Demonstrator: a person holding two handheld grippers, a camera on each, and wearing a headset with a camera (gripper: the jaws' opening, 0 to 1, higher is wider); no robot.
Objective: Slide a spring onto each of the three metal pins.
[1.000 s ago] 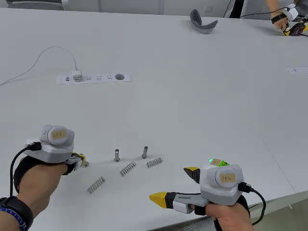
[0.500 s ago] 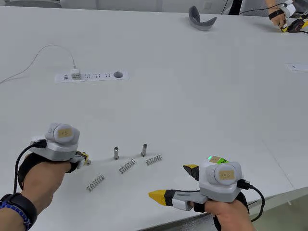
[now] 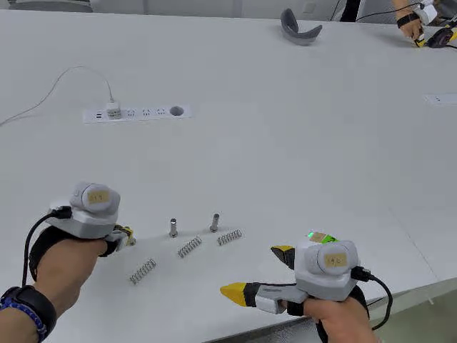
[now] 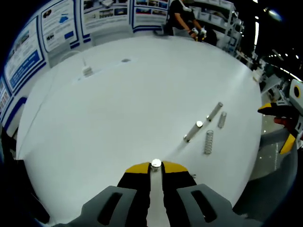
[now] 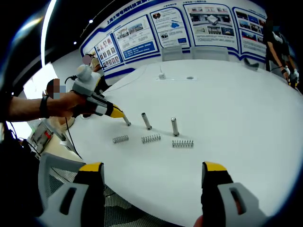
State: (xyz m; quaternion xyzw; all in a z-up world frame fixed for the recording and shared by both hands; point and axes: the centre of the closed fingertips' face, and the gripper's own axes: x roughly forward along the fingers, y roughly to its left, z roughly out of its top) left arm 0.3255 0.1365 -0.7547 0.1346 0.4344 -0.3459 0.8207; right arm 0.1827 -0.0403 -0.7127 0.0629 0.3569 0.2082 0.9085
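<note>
Two metal pins stand upright on the white table. Three springs lie flat just in front of them. My left gripper is left of the pins, its tips low at the table. In the left gripper view the left gripper is shut on a third pin, with two pins and two springs ahead. My right gripper hovers open near the front edge. The right gripper is pointing at the pins and springs.
A white power strip with a plug and cable lies at mid-left. A grey curved object rests at the far side. Another person's hands work at the far right corner. The table's front edge runs close under my right gripper.
My left gripper has edged slightly to the right, toward the pins. The right gripper, pins and springs stay where they were.
</note>
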